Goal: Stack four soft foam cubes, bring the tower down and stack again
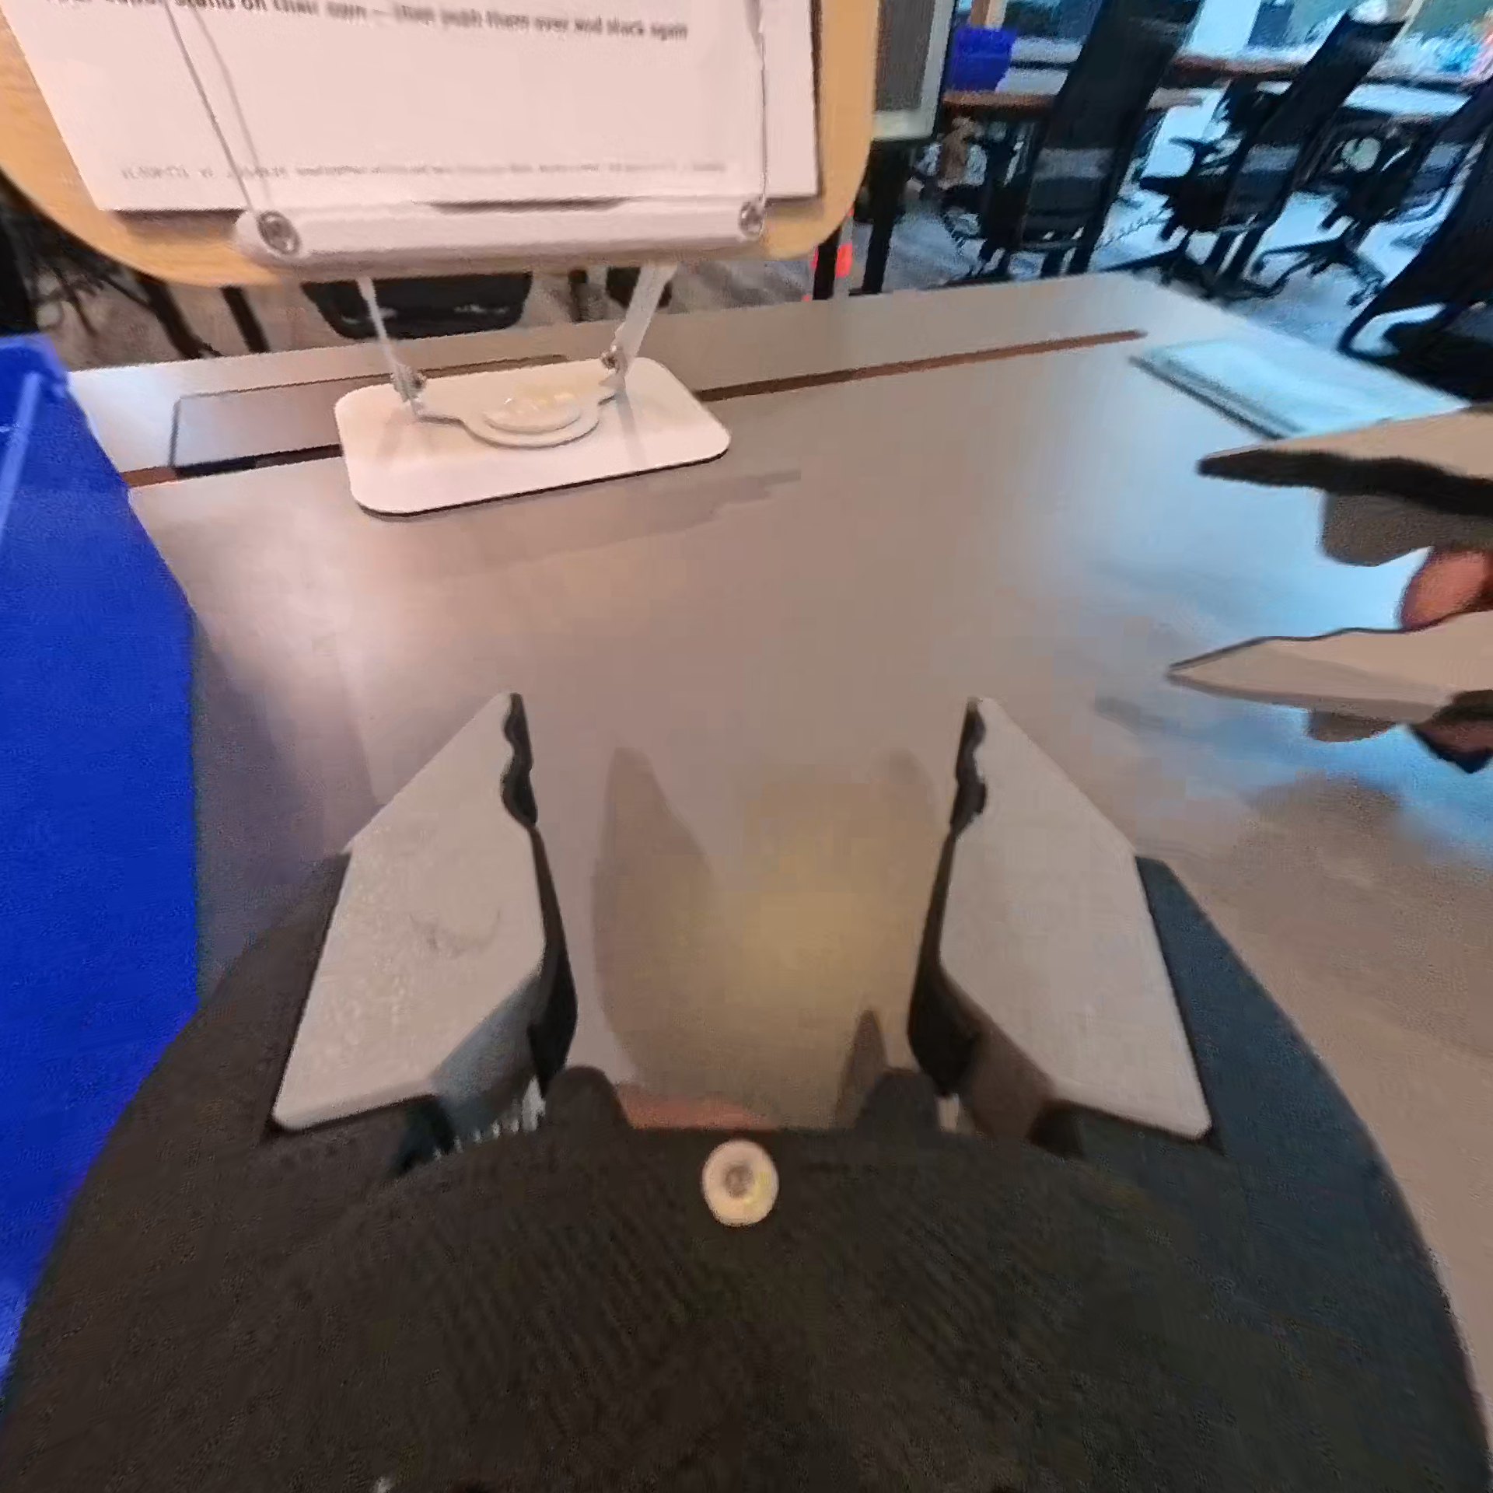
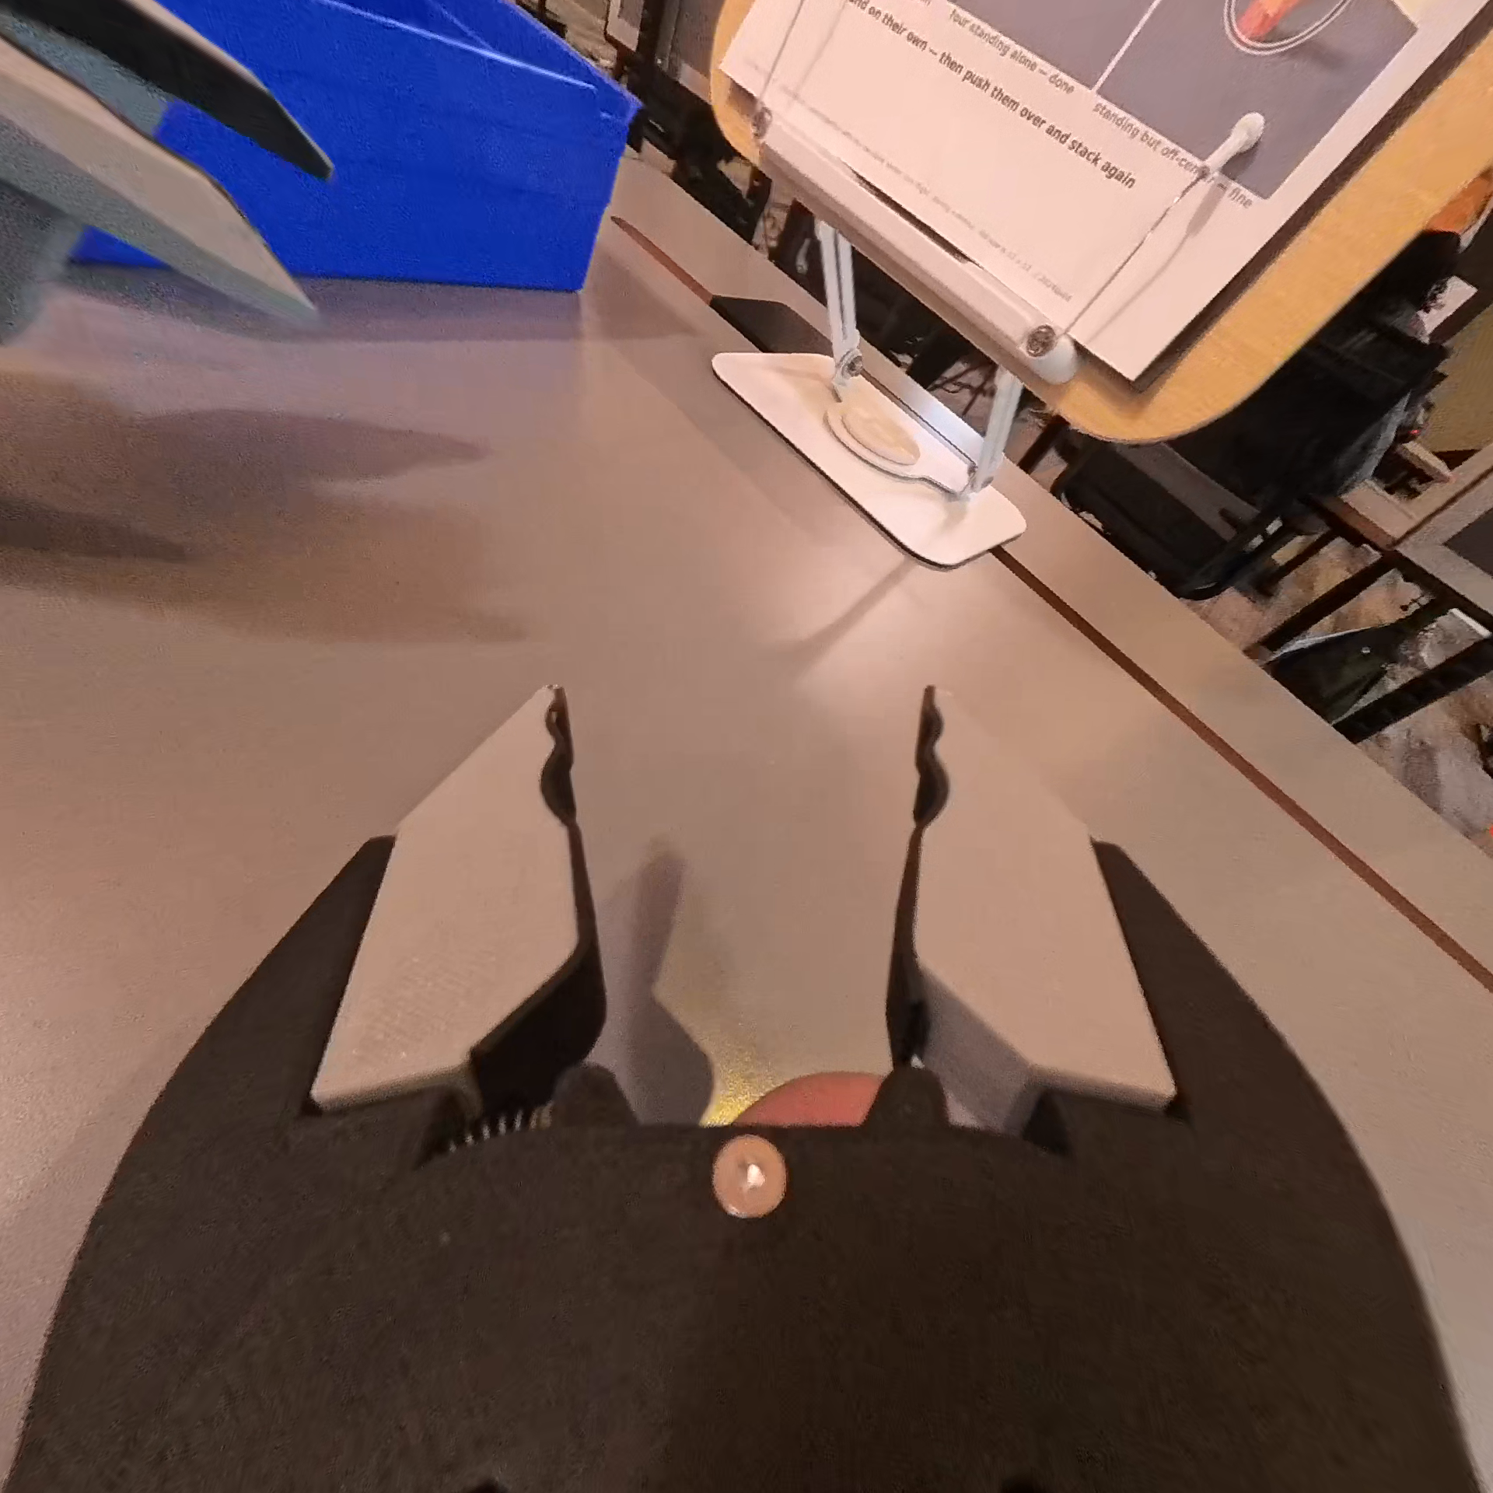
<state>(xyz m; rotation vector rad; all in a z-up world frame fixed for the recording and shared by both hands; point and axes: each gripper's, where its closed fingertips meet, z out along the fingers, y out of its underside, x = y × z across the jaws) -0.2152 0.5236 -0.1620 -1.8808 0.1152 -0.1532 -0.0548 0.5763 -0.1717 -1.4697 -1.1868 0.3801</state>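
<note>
Nearest to each camera are its own fingers. The left gripper (image 1: 743,711) has its two fingers wide apart over the bare grey bench (image 1: 808,582), and nothing is between them. The right gripper (image 2: 742,703) is the same: fingers spread, only bench surface between them, nothing held.

A little farther, each gripper appears at the edge of the other's view, the right one at the right border of the left wrist view and the left one at the upper left corner of the right wrist view. So they are side by side above the bench, both pointing away from the person.

Farther still stands a blue bin (image 2: 420,153) on the left side, just beside the left gripper, and a white stand (image 1: 533,436) that carries a sheet of paper (image 1: 452,89), at the far edge.

No foam cube shows in either view. I cannot say which way the cubes lie. If they are in the blue bin, whose inside is hidden, the left gripper is the nearer one. Stacking is not yet begun, I judge.
</note>
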